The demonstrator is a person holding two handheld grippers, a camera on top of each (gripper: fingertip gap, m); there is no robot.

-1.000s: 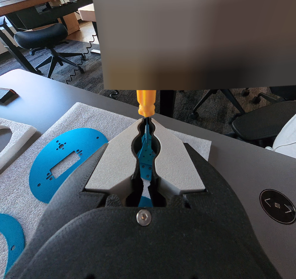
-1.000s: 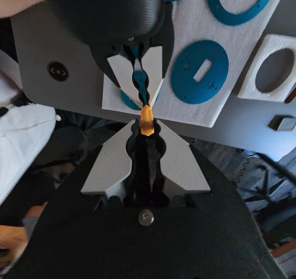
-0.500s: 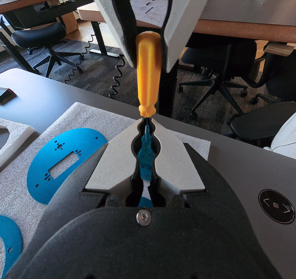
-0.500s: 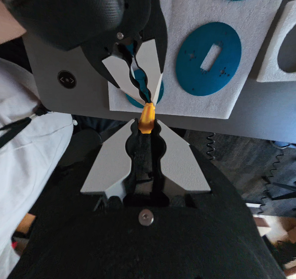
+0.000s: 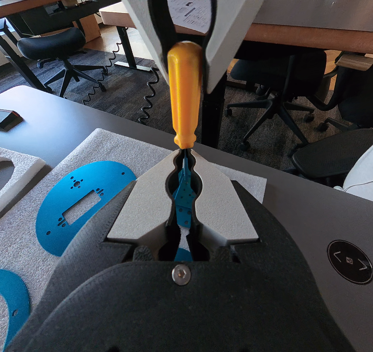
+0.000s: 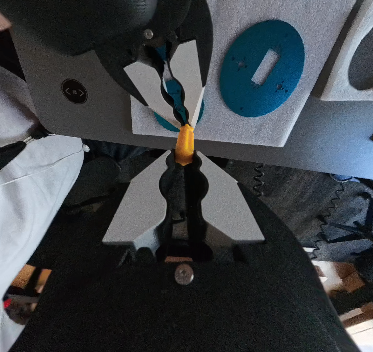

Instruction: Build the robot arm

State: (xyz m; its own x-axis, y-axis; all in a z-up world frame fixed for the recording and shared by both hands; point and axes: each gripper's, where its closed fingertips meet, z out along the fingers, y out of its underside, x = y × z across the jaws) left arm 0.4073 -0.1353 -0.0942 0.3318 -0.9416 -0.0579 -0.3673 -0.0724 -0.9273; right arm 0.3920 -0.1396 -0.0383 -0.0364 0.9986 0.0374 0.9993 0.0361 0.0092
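My left gripper (image 5: 185,150) is shut on a small blue perforated bracket (image 5: 184,197) and holds it over the white foam mat (image 5: 113,150). My right gripper (image 6: 184,156) is shut on the orange handle of a screwdriver (image 6: 184,146). In the left wrist view the screwdriver (image 5: 184,91) comes down from the right gripper (image 5: 187,83), and its lower end meets the left fingertips at the bracket. In the right wrist view the left gripper (image 6: 186,123) is just beyond the handle, over a blue plate (image 6: 165,121). The screwdriver's shaft is hidden.
A blue oval plate with a rectangular slot (image 5: 80,200) lies on the mat, left of the left gripper. A foam block with a round hole (image 5: 12,170) sits farther left. A round black button (image 5: 350,261) is set in the grey desk (image 5: 302,211). Office chairs stand beyond the desk edge.
The right gripper has swung with the screwdriver, and its fingers and the whole handle now show in the left wrist view. The screwdriver's end stays at the left fingertips. The left gripper has barely moved.
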